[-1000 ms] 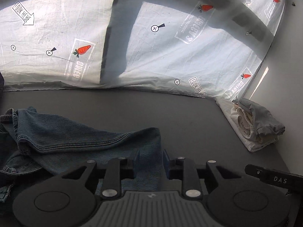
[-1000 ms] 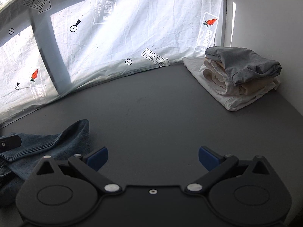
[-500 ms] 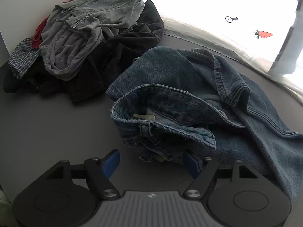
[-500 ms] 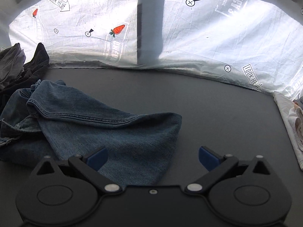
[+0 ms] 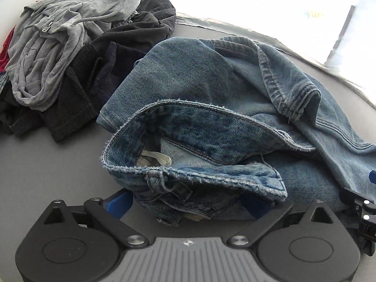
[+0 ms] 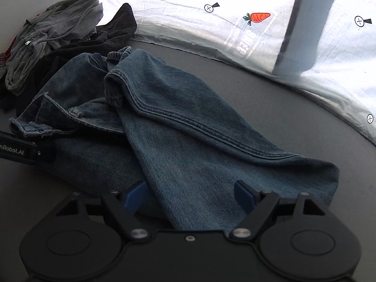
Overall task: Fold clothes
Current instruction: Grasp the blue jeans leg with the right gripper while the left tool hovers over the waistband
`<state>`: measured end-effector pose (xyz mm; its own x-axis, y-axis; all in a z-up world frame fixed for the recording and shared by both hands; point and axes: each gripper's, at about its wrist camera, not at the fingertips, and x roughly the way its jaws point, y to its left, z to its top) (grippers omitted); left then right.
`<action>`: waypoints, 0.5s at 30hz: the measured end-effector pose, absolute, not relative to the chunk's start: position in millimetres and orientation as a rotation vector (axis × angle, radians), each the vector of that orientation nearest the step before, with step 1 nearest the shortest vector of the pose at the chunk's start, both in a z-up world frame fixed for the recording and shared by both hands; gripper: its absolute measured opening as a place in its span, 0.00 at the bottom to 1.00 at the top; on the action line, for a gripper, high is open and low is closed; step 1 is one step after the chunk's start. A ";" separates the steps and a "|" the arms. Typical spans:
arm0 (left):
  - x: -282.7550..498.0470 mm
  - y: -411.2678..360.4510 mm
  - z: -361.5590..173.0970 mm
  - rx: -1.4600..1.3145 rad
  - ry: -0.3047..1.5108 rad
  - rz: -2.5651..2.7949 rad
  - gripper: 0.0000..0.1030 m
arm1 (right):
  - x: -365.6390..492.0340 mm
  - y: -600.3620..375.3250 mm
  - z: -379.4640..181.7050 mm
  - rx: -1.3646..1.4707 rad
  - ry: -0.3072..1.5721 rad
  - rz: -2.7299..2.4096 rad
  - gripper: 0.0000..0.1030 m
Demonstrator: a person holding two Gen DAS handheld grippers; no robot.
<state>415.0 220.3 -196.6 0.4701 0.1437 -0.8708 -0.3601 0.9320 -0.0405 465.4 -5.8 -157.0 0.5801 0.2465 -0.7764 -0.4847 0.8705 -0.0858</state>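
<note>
Crumpled blue jeans (image 5: 211,108) lie on the dark grey table, also in the right wrist view (image 6: 178,127). My left gripper (image 5: 188,203) is open, its blue fingertips on either side of the frayed waistband (image 5: 192,176). My right gripper (image 6: 191,197) is open, with a trouser leg (image 6: 211,169) lying between its fingers. Neither gripper has closed on the denim. The left gripper's body shows at the left edge of the right wrist view (image 6: 16,152).
A pile of unfolded clothes, with a grey zip hoodie (image 5: 58,28) on dark garments (image 5: 94,70), sits left of the jeans, also in the right wrist view (image 6: 47,35). A white printed sheet (image 6: 235,23) hangs behind the table's far edge.
Both grippers have swung left and closed in on the jeans. The left opened from shut. The folded stack at the right has left both views.
</note>
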 end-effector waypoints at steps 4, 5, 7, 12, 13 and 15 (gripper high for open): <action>416.8 233.0 -205.9 -0.347 1.060 0.313 0.99 | 475.3 15.1 -168.5 -0.415 0.852 0.421 0.46; 416.3 234.3 -207.5 -0.366 1.062 0.317 1.00 | 477.3 17.2 -170.1 -0.430 0.854 0.437 0.45; 414.5 234.6 -210.5 -0.391 1.065 0.323 1.00 | 479.3 18.4 -172.5 -0.448 0.864 0.501 0.25; 409.1 230.2 -212.0 -0.423 1.061 0.345 1.00 | 476.4 -7.4 -159.5 -0.342 0.796 0.487 0.09; 408.1 228.7 -211.9 -0.424 1.060 0.348 1.00 | 476.5 -19.9 -152.6 -0.287 0.777 0.456 0.08; 406.1 226.0 -212.0 -0.427 1.057 0.355 1.00 | 475.0 -49.0 -136.9 -0.206 0.728 0.352 0.06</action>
